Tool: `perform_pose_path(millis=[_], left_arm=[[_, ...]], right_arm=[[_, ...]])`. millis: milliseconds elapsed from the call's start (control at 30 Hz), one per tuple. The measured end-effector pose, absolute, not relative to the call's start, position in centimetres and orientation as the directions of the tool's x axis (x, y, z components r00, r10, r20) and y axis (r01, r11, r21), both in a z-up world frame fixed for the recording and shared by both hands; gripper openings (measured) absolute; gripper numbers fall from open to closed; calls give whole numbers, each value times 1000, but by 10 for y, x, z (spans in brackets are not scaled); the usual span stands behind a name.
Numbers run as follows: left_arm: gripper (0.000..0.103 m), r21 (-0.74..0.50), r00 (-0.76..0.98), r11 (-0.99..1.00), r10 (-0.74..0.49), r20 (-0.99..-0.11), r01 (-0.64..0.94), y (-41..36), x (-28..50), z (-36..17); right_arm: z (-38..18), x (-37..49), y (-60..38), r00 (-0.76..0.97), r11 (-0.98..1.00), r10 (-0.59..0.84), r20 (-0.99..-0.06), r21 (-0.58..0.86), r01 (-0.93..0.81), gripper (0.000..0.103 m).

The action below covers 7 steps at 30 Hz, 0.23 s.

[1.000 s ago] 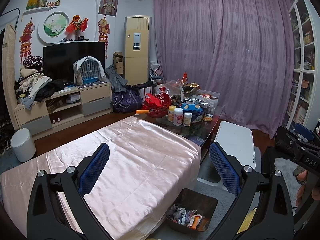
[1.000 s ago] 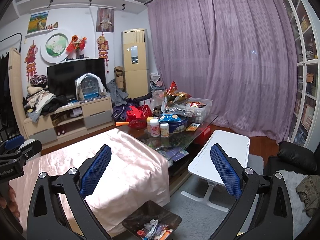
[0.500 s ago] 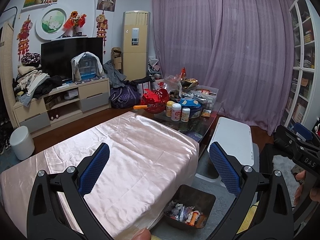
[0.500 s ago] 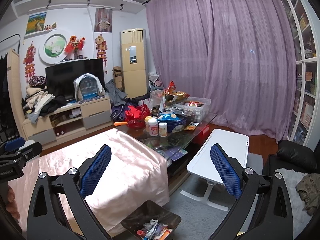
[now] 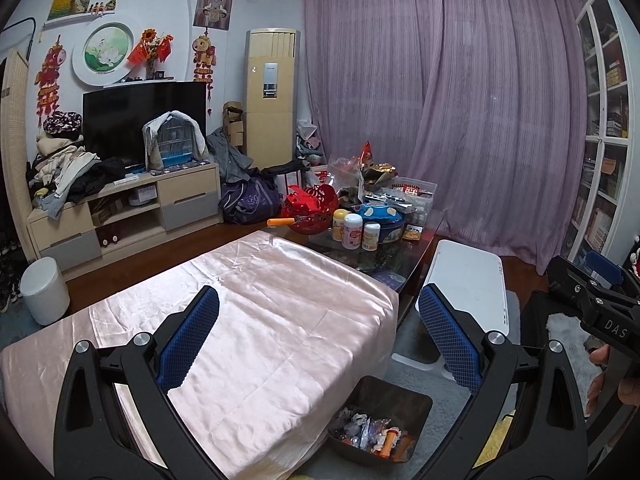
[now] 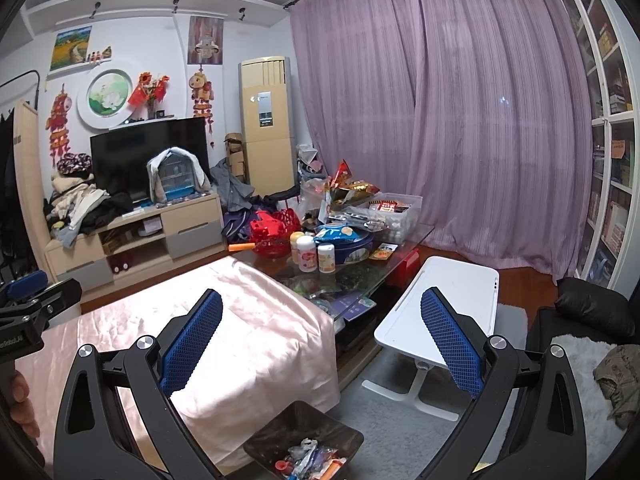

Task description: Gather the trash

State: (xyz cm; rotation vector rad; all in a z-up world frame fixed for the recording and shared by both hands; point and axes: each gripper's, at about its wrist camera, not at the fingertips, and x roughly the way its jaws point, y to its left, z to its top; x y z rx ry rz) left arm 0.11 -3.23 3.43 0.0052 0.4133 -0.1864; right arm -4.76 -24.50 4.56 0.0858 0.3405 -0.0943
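A dark bin [image 5: 416, 400] holding several pieces of trash [image 5: 370, 434] stands on the grey rug at the near corner of the pink-covered table [image 5: 260, 320]; it also shows in the right wrist view [image 6: 280, 436]. My left gripper [image 5: 318, 336] is open and empty, held above the table's near right part. My right gripper [image 6: 320, 340] is open and empty, above the table corner and the bin. The right gripper shows at the left wrist view's right edge [image 5: 592, 304]. The left gripper shows at the right wrist view's left edge [image 6: 28, 304].
A glass coffee table [image 5: 420, 248] beyond the cloth carries bottles, a blue tin, a red basket and snack bags. A white lap desk [image 5: 468, 280] stands on the rug to the right. A TV cabinet [image 5: 120, 216], a white stool [image 5: 44, 292] and a bookshelf line the walls.
The left gripper has risen and pulled back slightly, so the bin shows more fully. The right gripper has barely moved. Both stay open.
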Motion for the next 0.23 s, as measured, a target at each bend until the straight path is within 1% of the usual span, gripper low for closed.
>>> perform_pose_path(millis=[67, 233], left_arm=[[95, -41, 895, 983, -179, -409, 178, -31, 2, 33], [95, -72, 878, 972, -233, -419, 223, -29, 2, 30]], right_arm=[[45, -48, -244, 938, 992, -79, -337, 69, 109, 100], [45, -48, -244, 939, 991, -84, -334, 72, 114, 100]])
